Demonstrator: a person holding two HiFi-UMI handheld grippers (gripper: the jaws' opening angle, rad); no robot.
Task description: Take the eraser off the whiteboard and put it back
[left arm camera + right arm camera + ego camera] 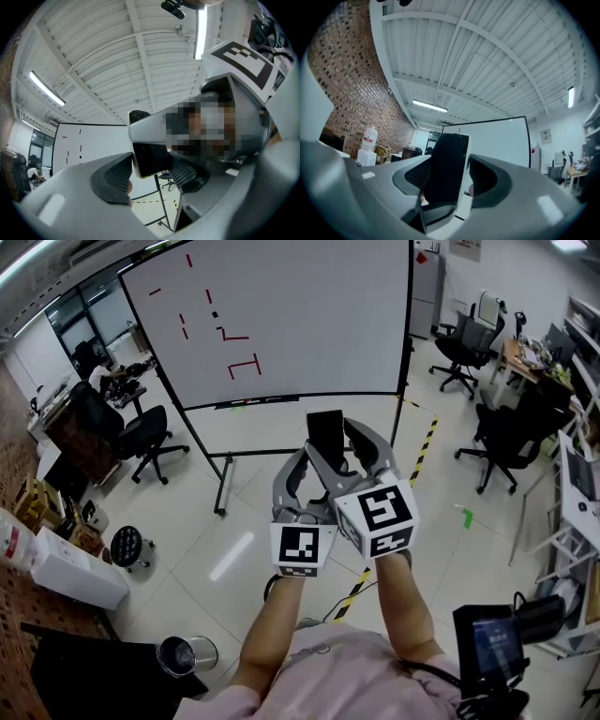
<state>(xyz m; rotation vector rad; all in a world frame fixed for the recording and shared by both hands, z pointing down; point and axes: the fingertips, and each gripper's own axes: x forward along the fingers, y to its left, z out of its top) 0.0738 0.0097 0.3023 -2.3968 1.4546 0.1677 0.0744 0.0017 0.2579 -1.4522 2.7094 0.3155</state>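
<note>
We have the eraser (325,437) off the whiteboard (300,315) and up in the air in front of us, standing on end between both tools, well apart from the board and roughly in line with its lower edge. The right tool (446,174) is clamped on it, one pad on the black felt face and the other against the pale back. The left tool (151,169) grips the same eraser lower down, its ribbed pads pressed on either side, and the right tool's finger crosses just above. Both sets of jaws stand wide because the eraser fills them.

The board stands on its frame on the floor ahead, with a scatter of red marks (242,365) on its left half and the rest bare.

We judge the taking-off half done and the putting-back half in hand. The next move calls for carrying the eraser forward to the board with both tools moving together, so neither twists it out of the other's grip. Since the pads cover both broad faces, we expect one tool must let go first, or the eraser must meet the board edge-on. We cannot tell from here whether it sticks to the surface or sits on a ledge.
</note>
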